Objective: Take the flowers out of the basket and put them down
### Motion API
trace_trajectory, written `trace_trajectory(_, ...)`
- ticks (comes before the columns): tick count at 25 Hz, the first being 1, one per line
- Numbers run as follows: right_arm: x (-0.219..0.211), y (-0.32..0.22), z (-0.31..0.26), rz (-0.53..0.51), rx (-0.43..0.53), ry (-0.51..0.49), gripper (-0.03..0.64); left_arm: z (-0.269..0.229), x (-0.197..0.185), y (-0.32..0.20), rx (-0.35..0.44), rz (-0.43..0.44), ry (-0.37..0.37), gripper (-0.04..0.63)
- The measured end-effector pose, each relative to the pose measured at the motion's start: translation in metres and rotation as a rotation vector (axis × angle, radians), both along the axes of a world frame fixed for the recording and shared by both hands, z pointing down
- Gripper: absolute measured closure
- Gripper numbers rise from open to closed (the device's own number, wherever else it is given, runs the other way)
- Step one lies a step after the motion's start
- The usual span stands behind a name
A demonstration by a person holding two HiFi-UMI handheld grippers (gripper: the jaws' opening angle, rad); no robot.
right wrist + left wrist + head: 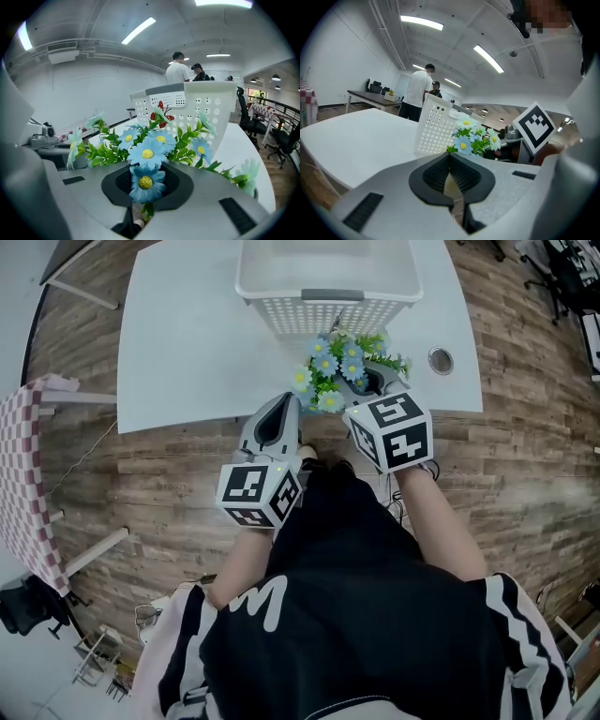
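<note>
The fingers of the right gripper point(373, 382) clamp the flowers point(334, 364) by the stem, blooms pointing ahead above the worktop point(187, 343) just short of the basket point(328, 298), the left gripper point(283, 407) alongside with fingers together, empty.

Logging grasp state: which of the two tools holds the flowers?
The right tool: the flowers sit clamped between its jaws. The left tool, beside it, holds nothing.

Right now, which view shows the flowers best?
The right gripper view: the flowers fill it, stems pinched by the right gripper. The head view shows them from above, partly under that gripper. The left gripper view shows them small, beside the basket.
</note>
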State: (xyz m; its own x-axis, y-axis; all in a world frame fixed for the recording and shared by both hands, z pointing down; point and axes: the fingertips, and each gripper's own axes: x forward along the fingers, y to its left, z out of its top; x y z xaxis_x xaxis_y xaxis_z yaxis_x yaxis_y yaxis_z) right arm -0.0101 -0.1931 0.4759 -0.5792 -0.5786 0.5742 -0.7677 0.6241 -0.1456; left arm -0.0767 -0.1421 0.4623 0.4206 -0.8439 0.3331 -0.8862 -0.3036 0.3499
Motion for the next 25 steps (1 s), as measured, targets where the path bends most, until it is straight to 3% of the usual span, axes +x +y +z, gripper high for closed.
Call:
trace_trajectory(19, -0.010, -0.011, 0.005, 0.033, 0.040, 0.011, 0.558, 0.001, -0.010, -0.014, -0.013, 0.016, 0.014, 0.591)
trace_trajectory(25, -0.008, -0.009, -0.002, 0.033, 0.099, -0.014, 0.503, -0.004, -0.010, -0.016, -0.001, 0.023, 0.009, 0.591)
